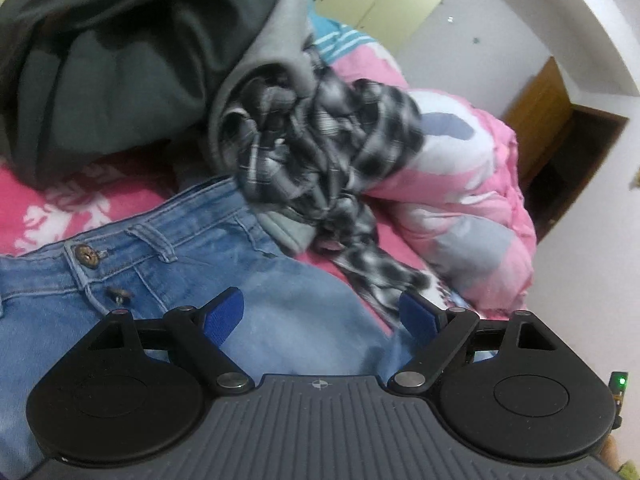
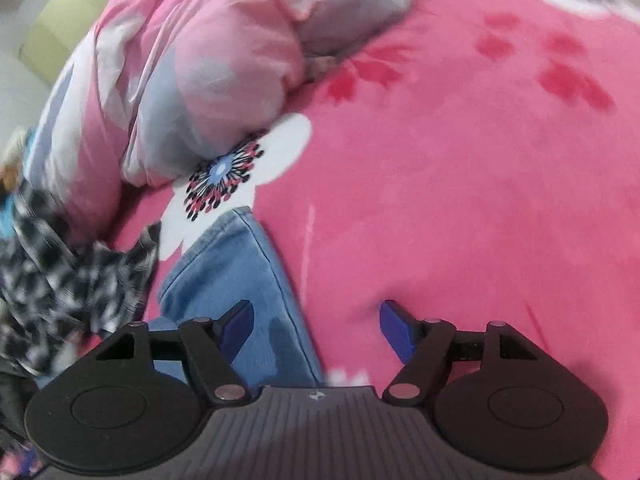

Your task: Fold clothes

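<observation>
Jeans flat on pink bedspread, left tool and right tool spread wide, gripping nothing, bare bedspread rightward

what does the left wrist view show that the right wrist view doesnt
Only the left wrist view shows the jeans' waistband button, the dark hoodie heaped behind, and a wooden door. Only the right wrist view shows the jeans' leg end and the white flower print on the sheet. Both show the jeans, the plaid shirt, the pink quilt, and an open gripper: left gripper, right gripper.
</observation>
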Tool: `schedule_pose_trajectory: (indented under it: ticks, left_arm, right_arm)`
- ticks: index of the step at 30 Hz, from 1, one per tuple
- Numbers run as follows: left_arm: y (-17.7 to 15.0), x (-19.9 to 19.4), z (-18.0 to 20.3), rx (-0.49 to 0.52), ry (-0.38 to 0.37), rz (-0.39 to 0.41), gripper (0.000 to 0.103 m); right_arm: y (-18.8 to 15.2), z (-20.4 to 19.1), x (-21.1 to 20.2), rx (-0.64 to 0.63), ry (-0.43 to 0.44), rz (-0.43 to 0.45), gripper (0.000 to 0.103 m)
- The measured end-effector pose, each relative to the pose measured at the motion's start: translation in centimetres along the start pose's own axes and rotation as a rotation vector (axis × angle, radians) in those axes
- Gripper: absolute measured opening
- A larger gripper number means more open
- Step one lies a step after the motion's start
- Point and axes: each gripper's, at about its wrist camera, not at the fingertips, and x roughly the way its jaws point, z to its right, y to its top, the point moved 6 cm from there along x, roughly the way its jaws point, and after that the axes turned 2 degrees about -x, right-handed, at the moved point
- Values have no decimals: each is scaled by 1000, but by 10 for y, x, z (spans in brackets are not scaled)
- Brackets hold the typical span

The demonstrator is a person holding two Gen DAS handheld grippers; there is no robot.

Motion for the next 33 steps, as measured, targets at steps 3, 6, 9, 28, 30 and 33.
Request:
schedule_pose_trajectory:
  ticks: [3, 6, 9, 28, 30, 33]
  left_arm:
    - [6, 11, -9, -15, 19, 14, 86]
    - [8, 15, -17, -34, 24, 19, 86]
    - [10, 16, -26, -49, 27, 22, 86]
    - [9, 14, -64, -62, 18, 65, 86]
    - [8, 14, -64, -44, 20, 67, 85]
    - [8, 14, -66, -47, 13, 65, 85]
  right_arm:
    - [-1, -23, 10, -132, -59, -15, 44]
    - [-2, -37, 11, -217, -89, -7, 7]
    - [5, -47, -5, -243, -90, 62, 4]
    - [21, -205, -40, -540, 218, 194, 69]
    - [-5, -262, -18, -732, 334, 110, 68]
    - [-53, -336, 17, -993, 483, -31, 64]
